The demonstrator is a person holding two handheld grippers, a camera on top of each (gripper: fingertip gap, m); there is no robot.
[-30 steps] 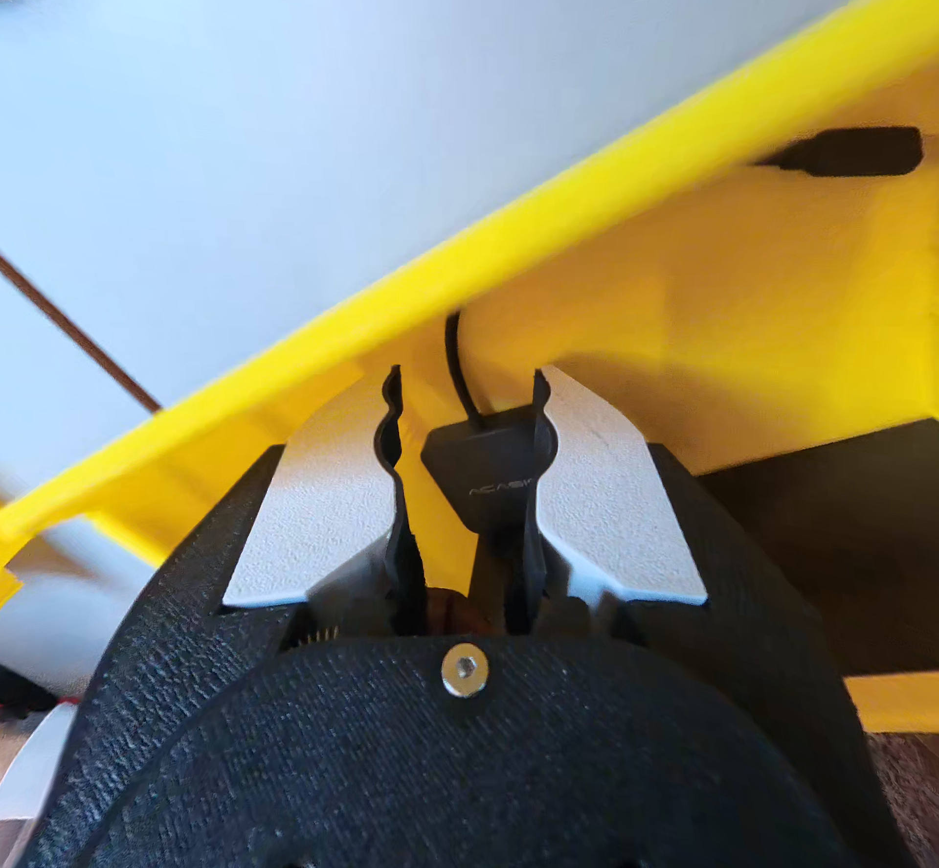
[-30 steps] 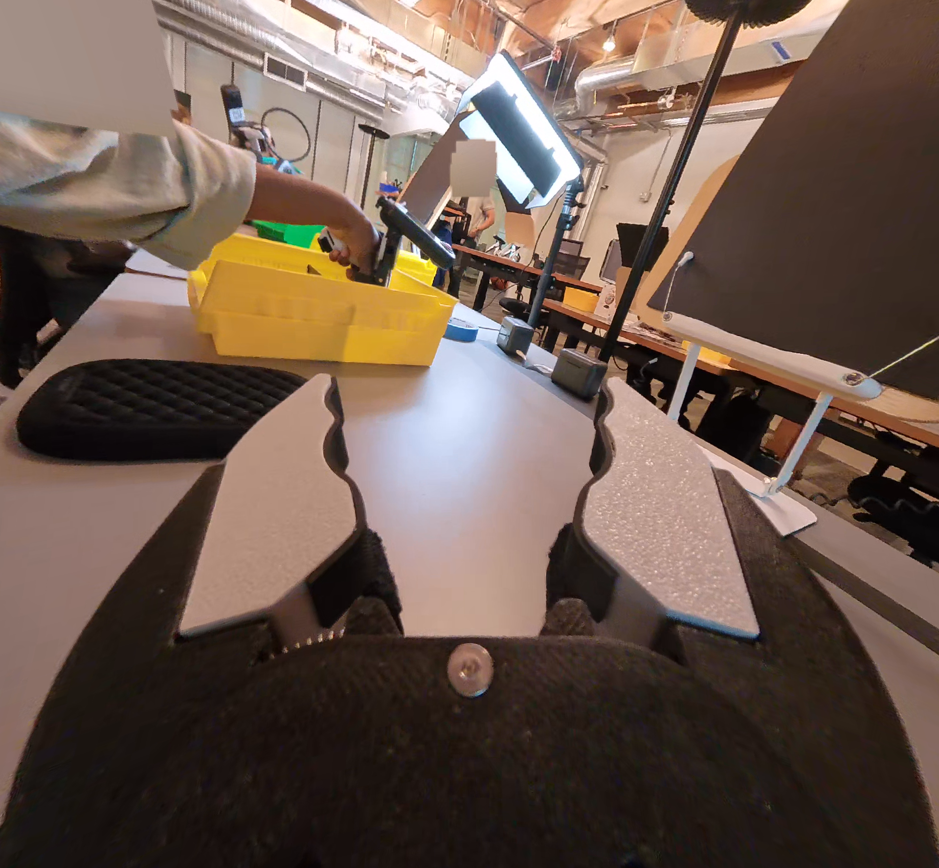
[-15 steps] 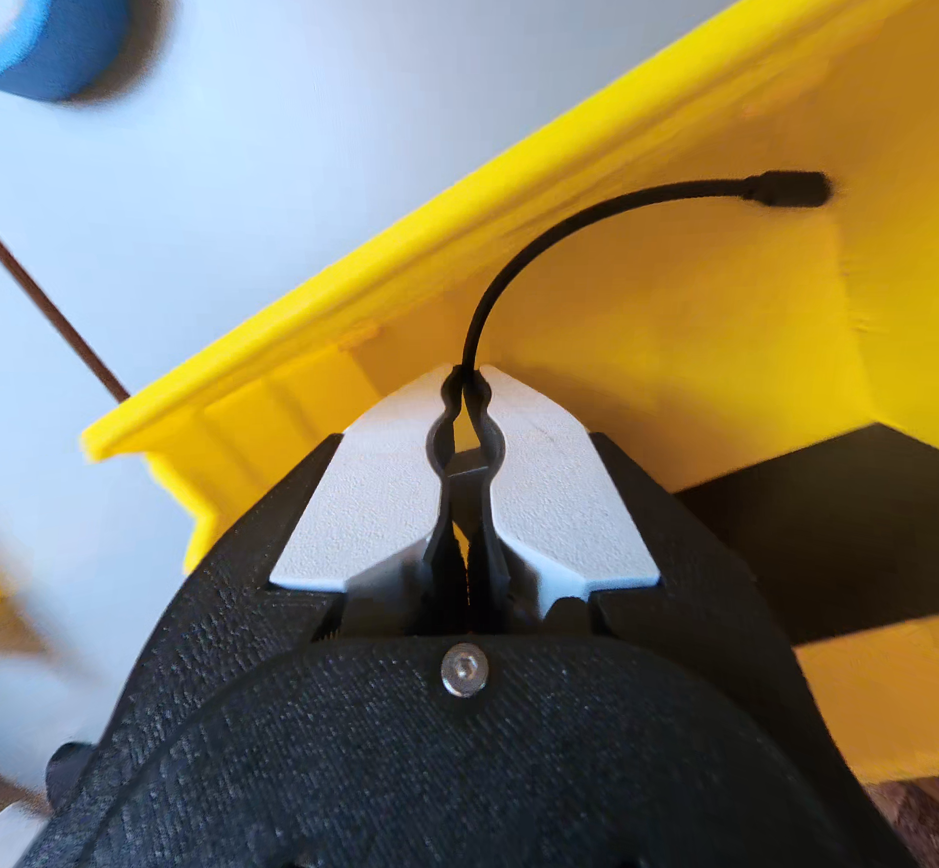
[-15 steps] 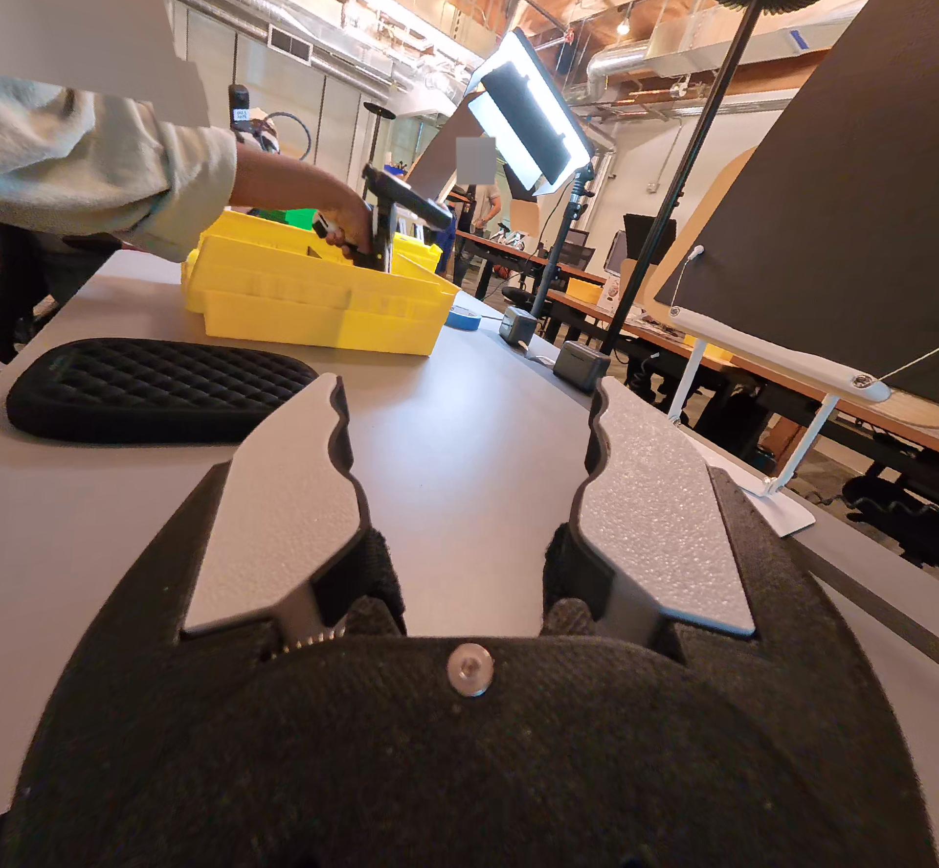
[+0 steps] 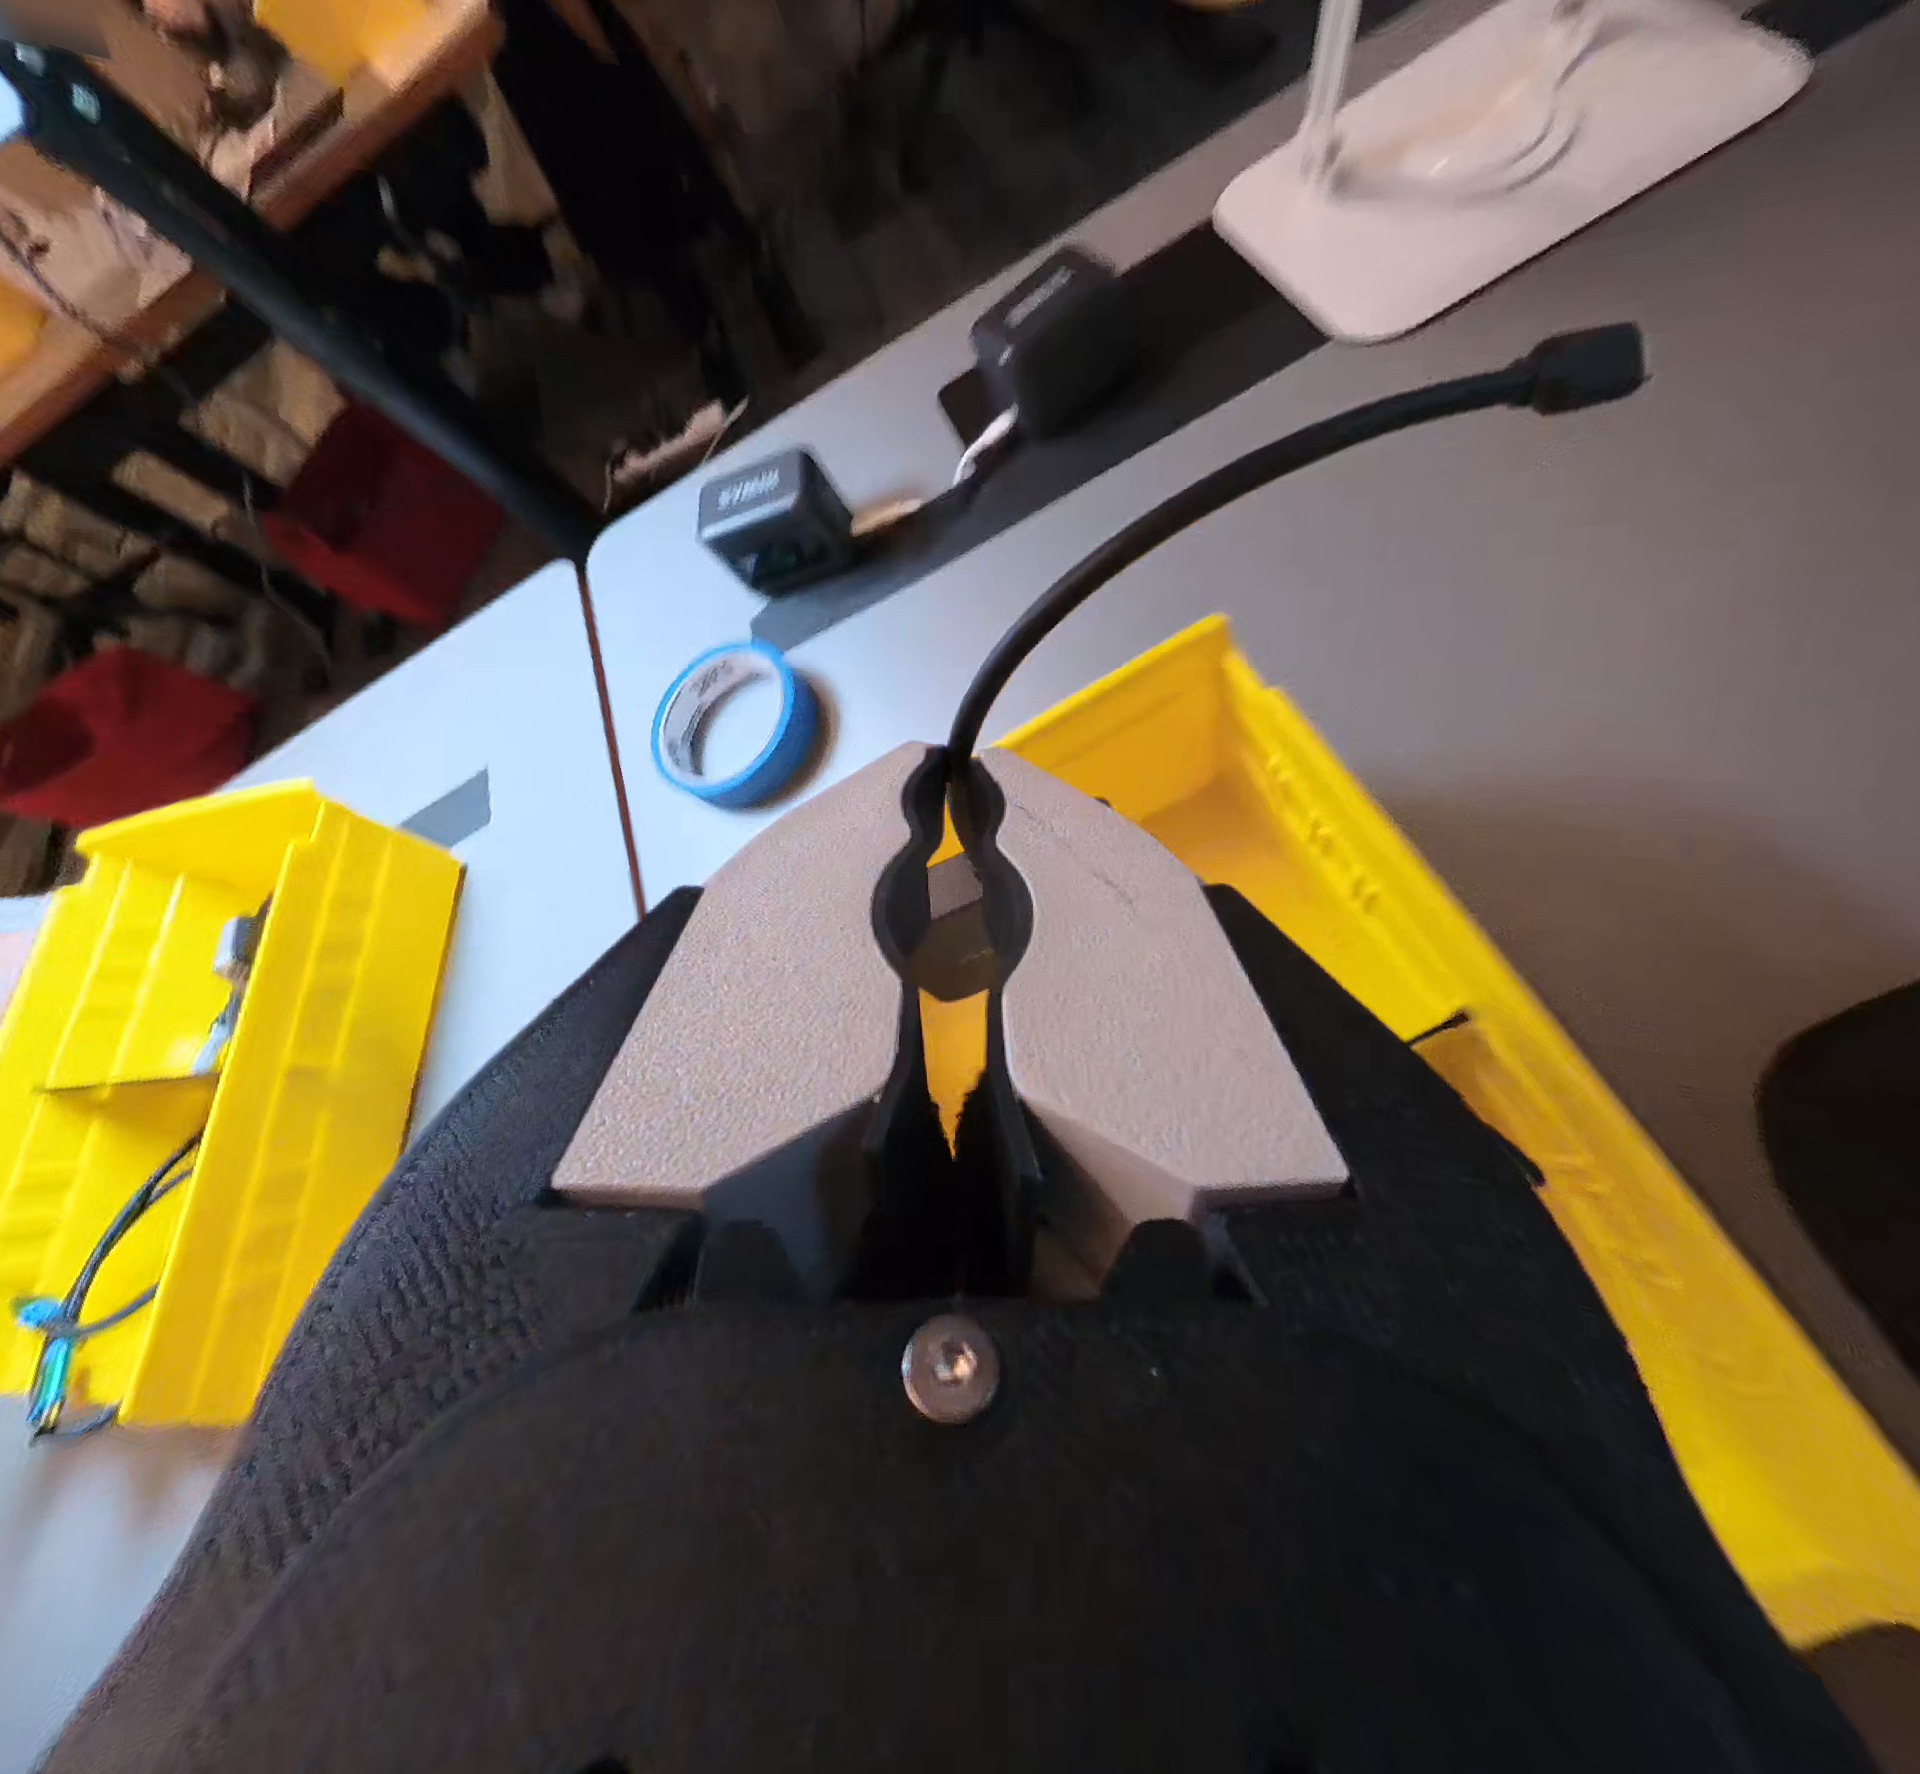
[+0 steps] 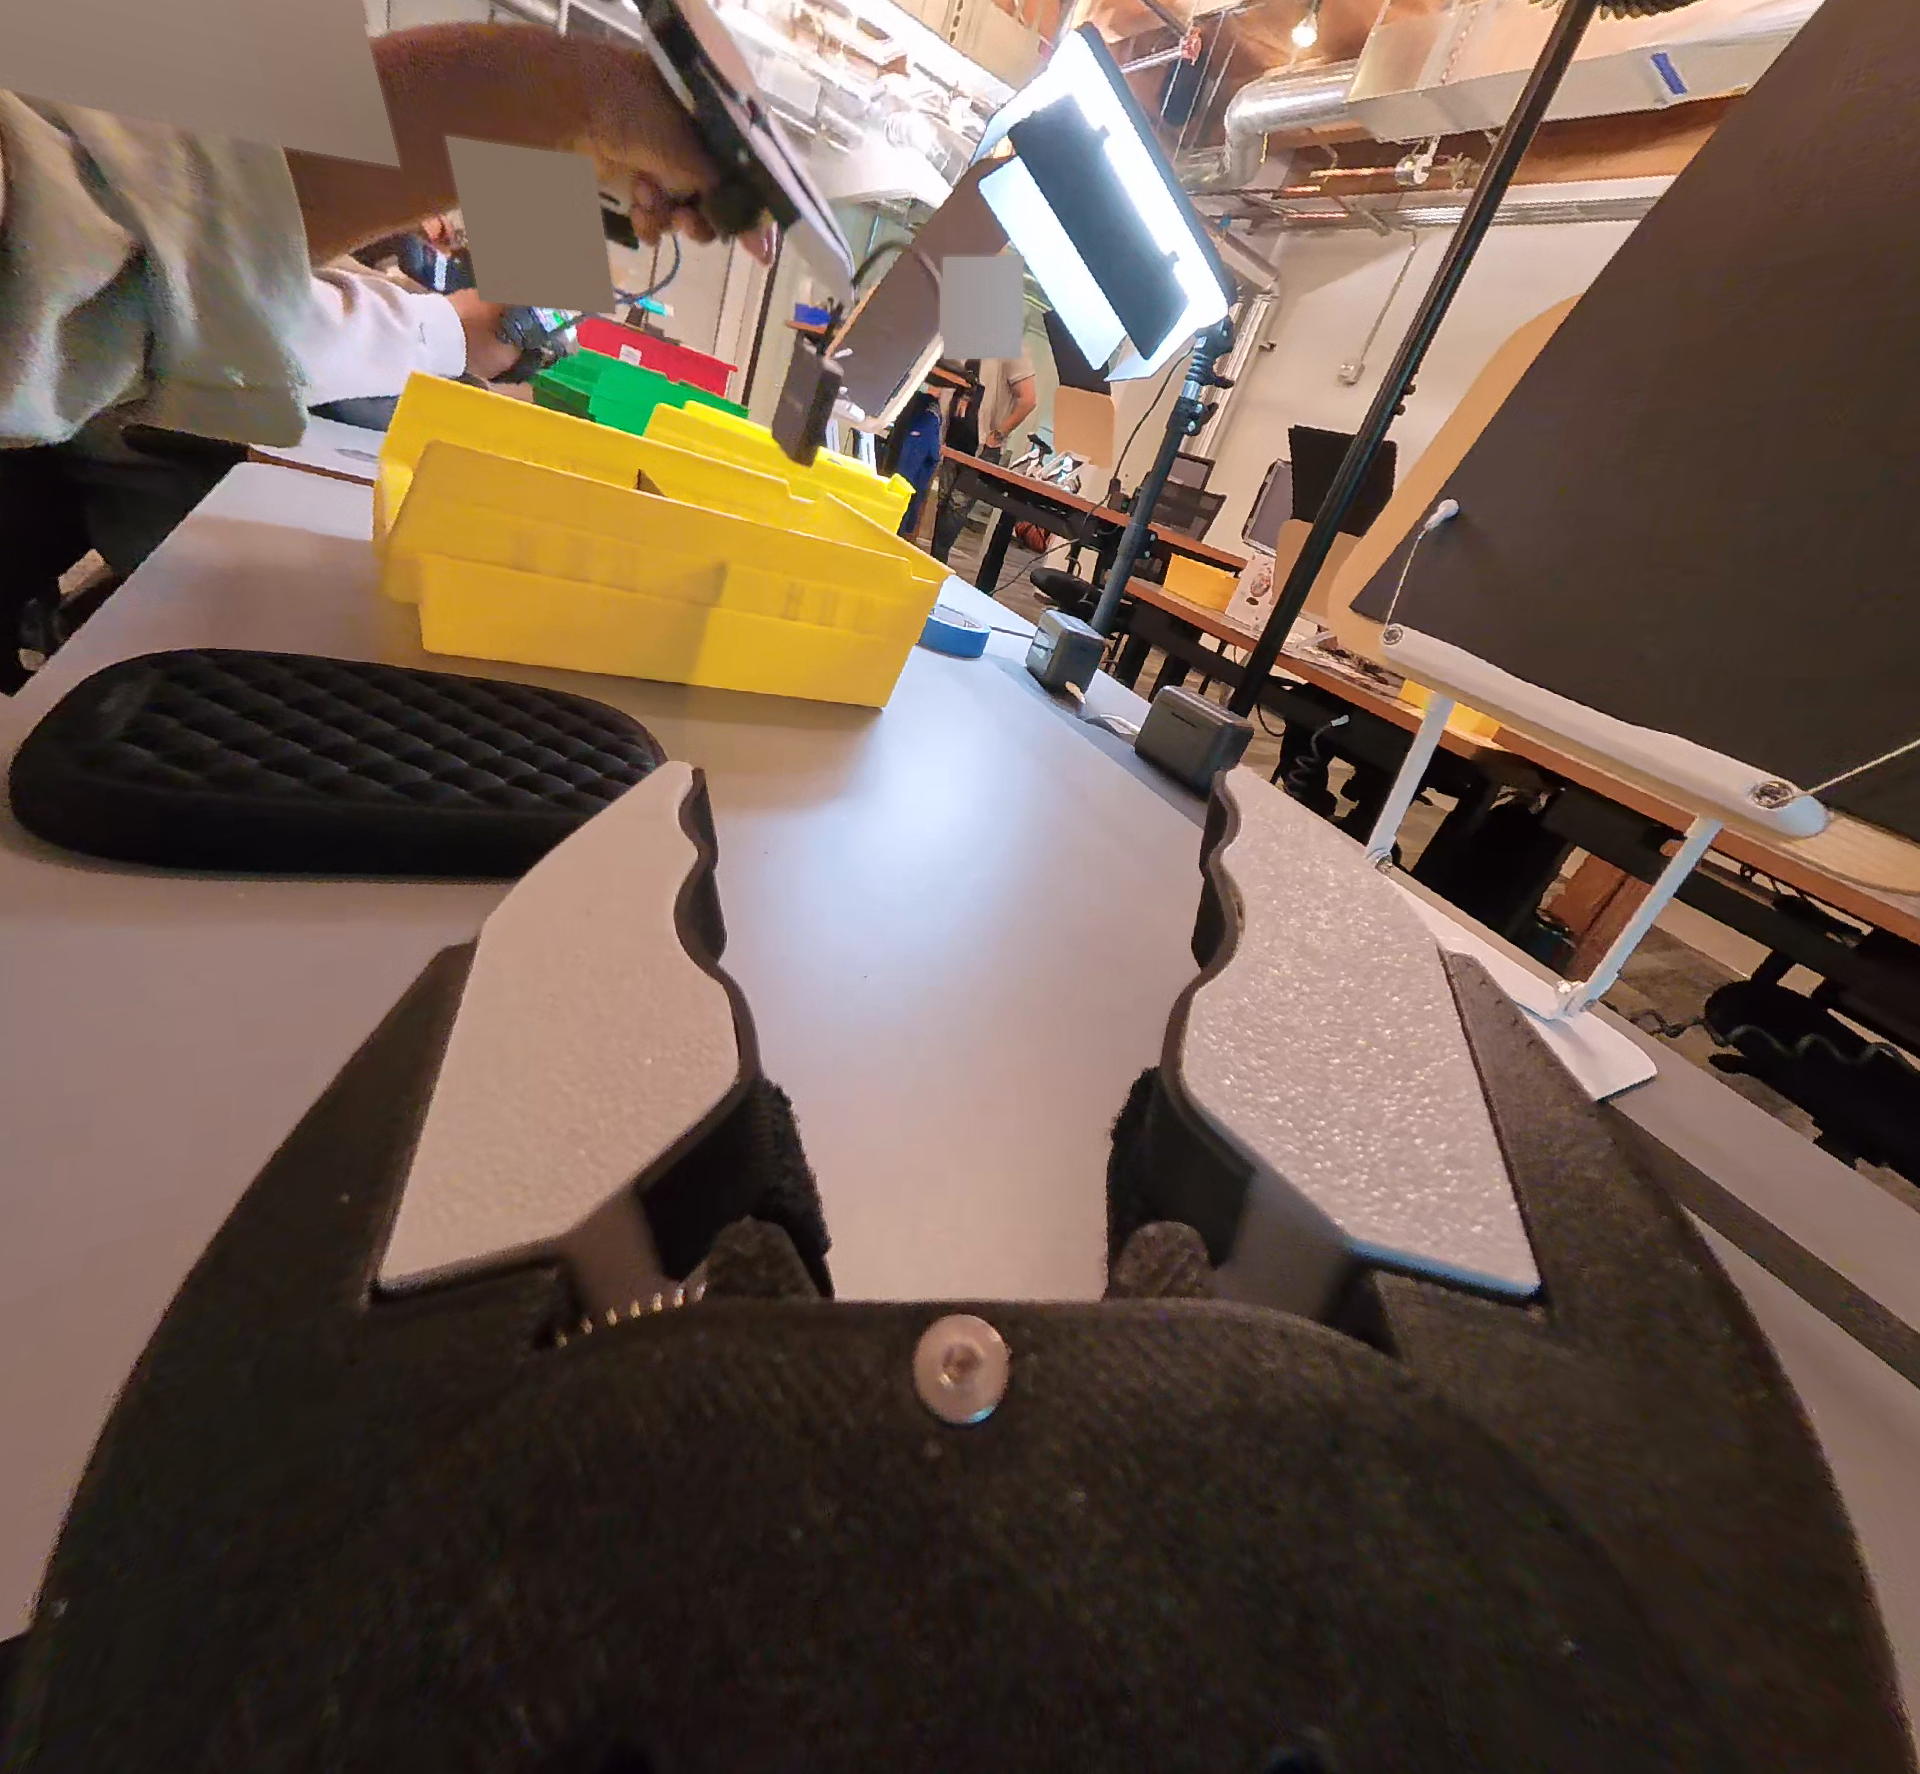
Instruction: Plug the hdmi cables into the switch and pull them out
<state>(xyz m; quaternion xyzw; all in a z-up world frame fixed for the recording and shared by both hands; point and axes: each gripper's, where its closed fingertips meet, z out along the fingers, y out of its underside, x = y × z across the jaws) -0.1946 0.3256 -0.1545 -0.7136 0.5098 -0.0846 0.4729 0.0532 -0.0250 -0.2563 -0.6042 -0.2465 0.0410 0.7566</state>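
Note:
My left gripper (image 5: pixel 951 768) is shut on a small black HDMI switch (image 5: pixel 951 955). The switch's short black cable (image 5: pixel 1195 519) curves up out of the fingertips to a free plug (image 5: pixel 1584 368). I hold it in the air above the yellow bin (image 5: pixel 1351 893). In the right wrist view a hand holds the left gripper (image 6: pixel 816 264) high over the yellow bin (image 6: pixel 665 602), and the black switch (image 6: pixel 805 405) hangs below it. My right gripper (image 6: pixel 956 851) is open and empty, low over the grey table (image 6: pixel 935 893).
A second yellow bin (image 5: pixel 156 1049) with wires sits at the left. A blue tape roll (image 5: pixel 732 722), two small black boxes (image 5: pixel 779 519) (image 5: pixel 1049 353) and a white stand base (image 5: pixel 1507 155) lie beyond. A black quilted mat (image 6: pixel 312 758) lies front left, and a black panel (image 6: pixel 1662 477) stands on the right. Spacing between my two grippers at the tips: around 45 cm.
My left gripper closed on the switch inside the yellow bin, then lifted it up and out above the bin. My right gripper stayed open and almost still.

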